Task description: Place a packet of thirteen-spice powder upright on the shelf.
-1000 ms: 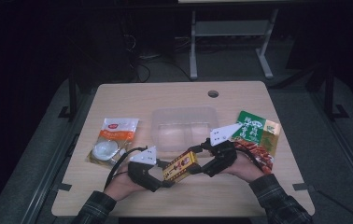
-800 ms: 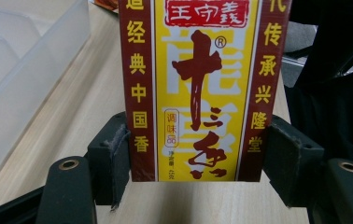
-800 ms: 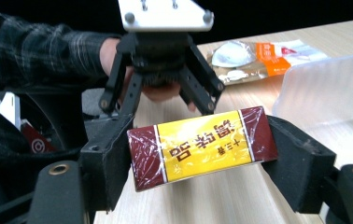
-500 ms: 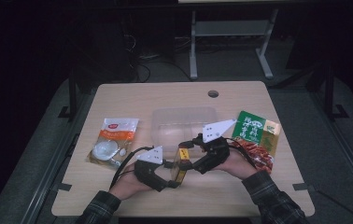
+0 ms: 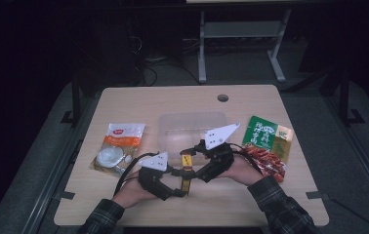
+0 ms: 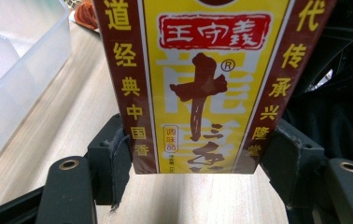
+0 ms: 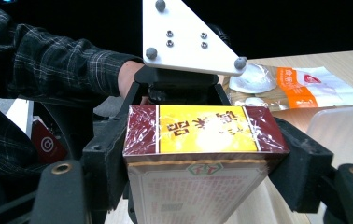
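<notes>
While the bench (image 5: 138, 102) carries a clear tub (image 5: 192, 127) at its middle, a white pouch (image 5: 116, 148) to the left and a green packet (image 5: 265, 141) to the right, I have the seasoning box (image 5: 186, 170) stood on end near its front edge. My left hand-held gripper (image 6: 198, 161) pinches its lower end and my right hand-held gripper (image 7: 202, 154) its upper end. If I part one pair of jaws carelessly, I judge the glossy box may twist and topple.
</notes>
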Available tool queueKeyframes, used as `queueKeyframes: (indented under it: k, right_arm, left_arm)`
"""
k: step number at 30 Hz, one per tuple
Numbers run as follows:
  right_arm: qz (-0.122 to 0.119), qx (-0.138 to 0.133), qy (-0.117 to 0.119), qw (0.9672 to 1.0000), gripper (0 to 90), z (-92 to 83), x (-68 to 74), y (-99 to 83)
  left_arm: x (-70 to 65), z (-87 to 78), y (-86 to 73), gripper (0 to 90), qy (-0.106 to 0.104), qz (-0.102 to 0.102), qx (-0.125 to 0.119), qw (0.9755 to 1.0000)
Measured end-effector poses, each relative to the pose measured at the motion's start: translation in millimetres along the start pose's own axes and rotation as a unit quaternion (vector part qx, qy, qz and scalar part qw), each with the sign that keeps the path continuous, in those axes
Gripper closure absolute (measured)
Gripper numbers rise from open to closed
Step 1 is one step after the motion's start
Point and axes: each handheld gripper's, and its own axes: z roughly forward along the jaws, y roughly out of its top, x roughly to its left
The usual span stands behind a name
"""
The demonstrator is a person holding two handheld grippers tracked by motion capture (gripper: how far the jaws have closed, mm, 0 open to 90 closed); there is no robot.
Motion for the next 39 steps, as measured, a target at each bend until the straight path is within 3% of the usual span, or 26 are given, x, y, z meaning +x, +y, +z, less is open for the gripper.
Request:
queueKeyframes:
  k: [5, 14, 25, 34, 39]
  right_arm:
    - [0.010, 0.005, -0.001, 0.9999, 29.9, -0.1, -0.4, -1.7]
    - [0.005, 0.017, -0.017, 0.9997, 30.6, 1.5, 1.8, -2.4]
    - [0.003, 0.022, -0.041, 0.9989, 30.8, -7.4, 0.8, -4.2]
    - [0.000, 0.042, -0.062, 0.9972, 30.9, -17.3, -0.4, -8.7]
    - [-0.005, 0.044, -0.068, 0.9967, 30.9, -21.9, -2.2, -9.1]
  left_arm:
    - [0.2, 1.7, -0.9, 31.7, 0.014, 0.005, 0.006, 0.9999]
    - [-0.3, 4.8, -2.3, 29.8, 0.031, -0.005, 0.013, 0.9994]
    - [2.1, -0.1, -8.2, 20.4, 0.067, -0.021, 0.023, 0.9973]
    - [-3.4, -19.2, -18.8, 16.2, 0.110, -0.044, 0.043, 0.9920]
    - [-9.7, -24.4, -26.9, 13.6, 0.139, -0.056, 0.063, 0.9866]
